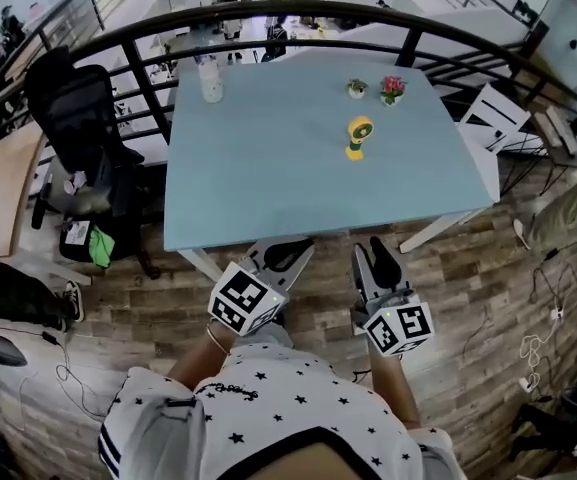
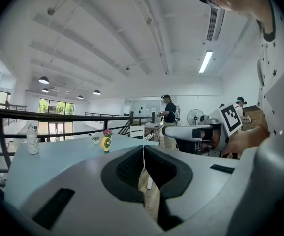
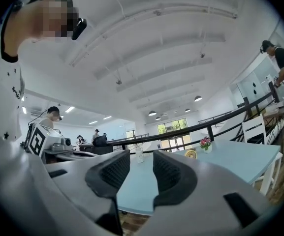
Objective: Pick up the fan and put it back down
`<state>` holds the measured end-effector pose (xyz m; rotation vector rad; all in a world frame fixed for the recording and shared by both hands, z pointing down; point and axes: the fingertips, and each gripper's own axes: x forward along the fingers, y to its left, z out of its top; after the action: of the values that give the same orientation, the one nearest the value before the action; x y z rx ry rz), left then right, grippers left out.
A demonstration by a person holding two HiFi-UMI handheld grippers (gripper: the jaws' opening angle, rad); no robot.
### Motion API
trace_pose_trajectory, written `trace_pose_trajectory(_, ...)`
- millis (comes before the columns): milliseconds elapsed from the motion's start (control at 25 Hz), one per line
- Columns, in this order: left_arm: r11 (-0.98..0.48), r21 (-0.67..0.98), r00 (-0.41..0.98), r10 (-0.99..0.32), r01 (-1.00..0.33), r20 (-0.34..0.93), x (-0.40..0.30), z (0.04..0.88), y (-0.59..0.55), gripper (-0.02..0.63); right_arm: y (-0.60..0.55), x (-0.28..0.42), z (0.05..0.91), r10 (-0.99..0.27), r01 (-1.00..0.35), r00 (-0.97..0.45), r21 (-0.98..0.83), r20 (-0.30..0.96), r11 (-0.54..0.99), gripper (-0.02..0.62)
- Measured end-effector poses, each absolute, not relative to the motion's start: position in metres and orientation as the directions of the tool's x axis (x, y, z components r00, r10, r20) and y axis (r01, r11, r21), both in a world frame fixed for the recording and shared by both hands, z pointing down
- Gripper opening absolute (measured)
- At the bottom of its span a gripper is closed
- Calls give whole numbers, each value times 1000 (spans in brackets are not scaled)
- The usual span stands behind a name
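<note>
Fan [image 1: 358, 136] stands upright on table [image 1: 268, 178], well ahead of both tongs, nearer right gripper [image 1: 370, 247]: jaws partly apart, empty. Left gripper [image 1: 298, 251]: jaws together, empty.

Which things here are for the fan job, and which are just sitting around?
For the job:
yellow fan
right claw, open, empty
left claw, shut, empty

Just lying about:
white bottle
small green plant
pink flowers
black chair
</note>
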<state>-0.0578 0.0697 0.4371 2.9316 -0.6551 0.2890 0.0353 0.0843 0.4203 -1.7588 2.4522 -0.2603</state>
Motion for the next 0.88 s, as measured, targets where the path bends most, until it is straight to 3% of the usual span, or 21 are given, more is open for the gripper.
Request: trace_pose_trajectory(880, -815, 77, 803, -542, -574, 248, -83, 459, -62, 29, -74, 30, 441, -903, -887, -428, -215, 46, 409, 152)
